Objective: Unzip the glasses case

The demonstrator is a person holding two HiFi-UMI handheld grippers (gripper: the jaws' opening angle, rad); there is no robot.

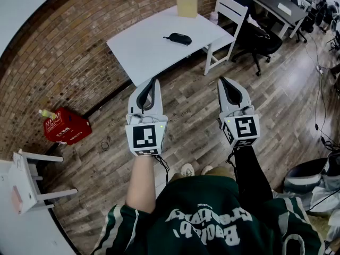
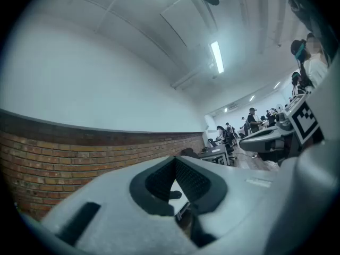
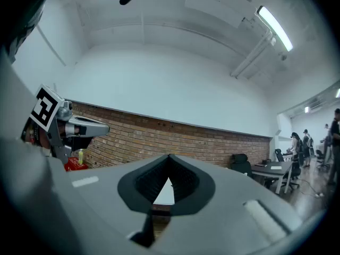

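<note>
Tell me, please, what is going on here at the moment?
A person stands on the wooden floor, short of the white table, holding the left gripper and the right gripper level, both shut and empty. The dark glasses case lies on the table, beyond both grippers, untouched. Unzipping has not begun.

Open wooden floor (image 1: 186,105) before the white table (image 1: 143,47), clear tabletop around the glasses case (image 1: 177,38), tan box (image 1: 187,5) at the far edge, white chair (image 1: 226,23) against the right side, brick wall (image 1: 64,52) along the left.
</note>
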